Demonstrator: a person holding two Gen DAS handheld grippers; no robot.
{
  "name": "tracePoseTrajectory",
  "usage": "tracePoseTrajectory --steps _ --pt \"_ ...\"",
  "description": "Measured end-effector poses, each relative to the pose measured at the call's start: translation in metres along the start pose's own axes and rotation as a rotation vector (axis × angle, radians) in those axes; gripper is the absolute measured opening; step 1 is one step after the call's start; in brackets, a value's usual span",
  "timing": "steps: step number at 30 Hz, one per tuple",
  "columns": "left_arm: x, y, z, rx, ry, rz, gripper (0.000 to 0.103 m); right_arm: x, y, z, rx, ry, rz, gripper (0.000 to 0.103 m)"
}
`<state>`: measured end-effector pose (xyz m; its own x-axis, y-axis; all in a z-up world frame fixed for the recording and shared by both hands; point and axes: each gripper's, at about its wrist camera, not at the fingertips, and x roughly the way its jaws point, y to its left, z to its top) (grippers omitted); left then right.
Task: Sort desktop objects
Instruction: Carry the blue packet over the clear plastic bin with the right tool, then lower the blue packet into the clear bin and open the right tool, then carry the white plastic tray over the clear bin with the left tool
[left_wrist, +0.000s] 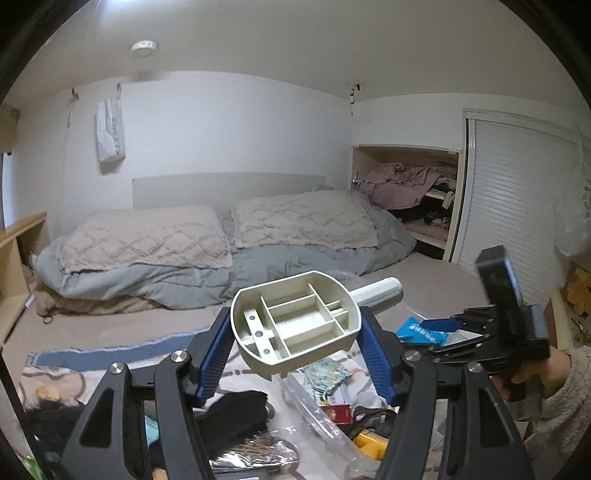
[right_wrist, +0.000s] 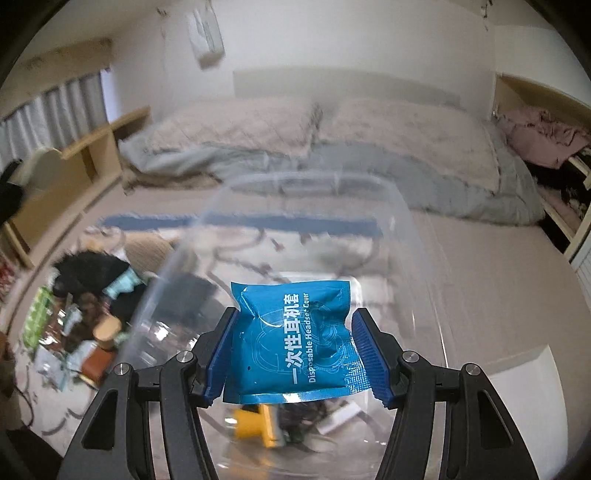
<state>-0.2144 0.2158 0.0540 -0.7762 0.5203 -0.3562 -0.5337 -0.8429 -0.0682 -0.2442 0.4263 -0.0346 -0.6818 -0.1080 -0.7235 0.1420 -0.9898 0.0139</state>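
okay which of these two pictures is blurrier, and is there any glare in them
The right wrist view is blurrier: the bed and floor clutter smear, only the blue packet in the right gripper is sharp. The left wrist view is mostly crisp, with ceiling glare top left; the beige plastic part shows clearly.

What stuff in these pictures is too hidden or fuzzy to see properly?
- Left wrist view: the cream tool's handle end, hidden behind its own head.
- Left wrist view: the clutter below, covered by the gripper arms.
- Right wrist view: the yellow thing in the clear tub, blurred and partly behind the blue packet.
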Motion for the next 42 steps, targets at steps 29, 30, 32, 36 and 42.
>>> tracePoseTrajectory --steps 29,30,32,36,42 --pt "0.036 -0.021 -0.028 0.028 0.088 -0.008 0.065 0.088 -0.023 0.038 -0.006 0.28 -0.149 0.094" --pt "0.036 -0.022 -0.028 0.026 0.092 -0.009 0.065 0.084 -0.023 0.038 -0.004 0.262 -0.151 0.094" --pt "0.037 -0.024 -0.031 0.026 0.098 -0.011 0.065 0.075 -0.02 0.039 -0.014 0.233 -0.157 0.094" --pt "0.037 -0.025 -0.034 0.031 0.103 -0.007 0.065 0.049 -0.009 0.037 -0.052 0.168 -0.123 0.094" --pt "0.042 -0.028 -0.033 0.011 0.112 -0.015 0.065 0.001 0.0 0.024 -0.074 0.055 -0.088 0.094"
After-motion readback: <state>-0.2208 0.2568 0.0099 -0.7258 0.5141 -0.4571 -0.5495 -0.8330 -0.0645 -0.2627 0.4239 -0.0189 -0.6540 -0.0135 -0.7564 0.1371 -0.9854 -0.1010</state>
